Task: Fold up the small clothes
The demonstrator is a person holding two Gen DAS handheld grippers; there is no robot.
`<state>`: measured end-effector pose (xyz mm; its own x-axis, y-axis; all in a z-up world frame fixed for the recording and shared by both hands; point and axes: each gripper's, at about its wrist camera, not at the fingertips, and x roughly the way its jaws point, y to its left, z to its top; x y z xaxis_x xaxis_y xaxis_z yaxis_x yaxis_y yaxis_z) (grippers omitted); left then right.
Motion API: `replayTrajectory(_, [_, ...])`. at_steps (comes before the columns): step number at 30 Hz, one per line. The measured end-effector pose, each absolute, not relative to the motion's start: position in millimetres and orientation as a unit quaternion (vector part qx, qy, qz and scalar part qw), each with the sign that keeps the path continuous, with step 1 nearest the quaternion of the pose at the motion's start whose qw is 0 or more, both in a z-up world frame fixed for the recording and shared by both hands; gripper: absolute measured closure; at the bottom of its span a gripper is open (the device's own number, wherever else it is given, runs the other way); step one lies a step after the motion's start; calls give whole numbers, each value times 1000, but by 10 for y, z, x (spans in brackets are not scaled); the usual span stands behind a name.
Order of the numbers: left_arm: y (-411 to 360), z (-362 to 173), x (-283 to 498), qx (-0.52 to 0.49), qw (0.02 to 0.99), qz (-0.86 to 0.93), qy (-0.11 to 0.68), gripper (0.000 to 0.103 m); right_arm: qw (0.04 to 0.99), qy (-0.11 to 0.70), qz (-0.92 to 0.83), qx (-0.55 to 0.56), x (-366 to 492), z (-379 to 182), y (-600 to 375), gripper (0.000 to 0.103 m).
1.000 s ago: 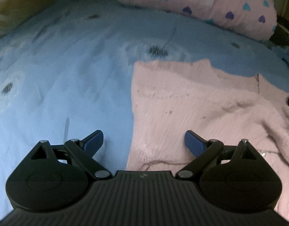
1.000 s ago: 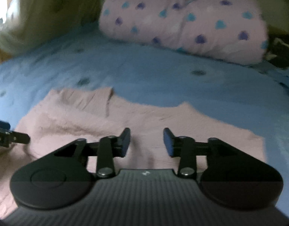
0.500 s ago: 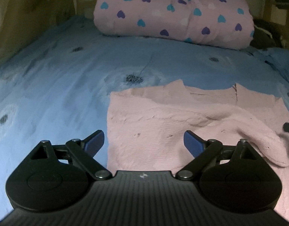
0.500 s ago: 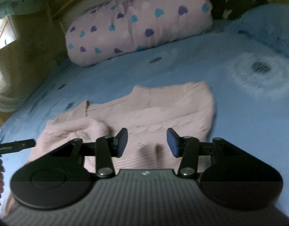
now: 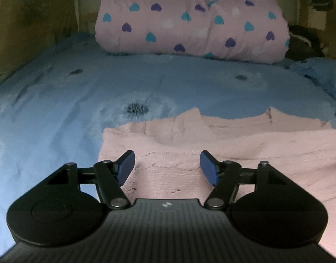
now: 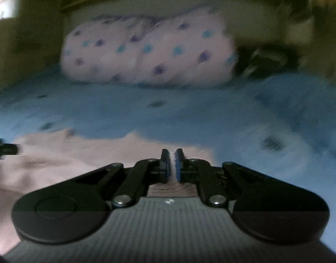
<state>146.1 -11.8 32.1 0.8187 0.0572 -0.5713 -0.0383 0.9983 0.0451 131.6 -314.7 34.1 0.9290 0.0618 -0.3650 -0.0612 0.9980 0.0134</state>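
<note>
Pink knit garment (image 5: 222,153) spread flat on the blue bedspread (image 5: 58,114), at the near middle of the bed, neckline toward 12 o'clock. Right tongs (image 6: 172,164) pressed together on a pinch of the pink hem at the garment's 5 o'clock corner. Left tongs (image 5: 167,166) apart and closing – fabric between the pads, not yet pinched. Best to close the left fully on the 7 o'clock hem (both layers), then to lift both corners level and carry toward 12 o'clock. Soft fuzzy knit with ribbed hem – stretches easily. Plump heart-print bedding roll (image 5: 194,22) behind.
</note>
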Motion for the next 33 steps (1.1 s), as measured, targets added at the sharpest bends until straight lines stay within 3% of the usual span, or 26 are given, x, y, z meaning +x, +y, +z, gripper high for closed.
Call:
replayTrajectory(3, [-79, 191, 1572, 18, 947, 34, 319, 31, 975, 216, 25, 43, 1457, 150, -3283, 93])
replayTrajectory(8, [2, 65, 1642, 25, 945, 42, 324, 19, 966, 249, 23, 58, 1589, -97, -3356, 90])
replayTrajectory(10, [34, 69, 1638, 21, 945, 39, 324, 19, 966, 241, 24, 94, 1554, -28, -3496, 76])
replayTrajectory(14, [61, 119, 1575, 18, 940, 39, 337, 19, 964, 220, 20, 145, 1421, 150, -3781, 67])
replayTrajectory(17, [32, 195, 1421, 39, 940, 33, 338, 19, 953, 240, 64, 176, 1337, 186, -3949, 67])
replayTrajectory(21, [41, 182, 1270, 31, 938, 26, 343, 18, 946, 262, 129, 138, 1242, 177, -3899, 67])
replayTrajectory(28, [-23, 102, 1228, 54, 941, 13, 334, 18, 940, 304, 105, 109, 1454, -9, -3673, 67])
replayTrajectory(33, [26, 95, 1246, 30, 939, 7, 341, 18, 928, 313, 96, 176, 1524, -112, -3741, 68])
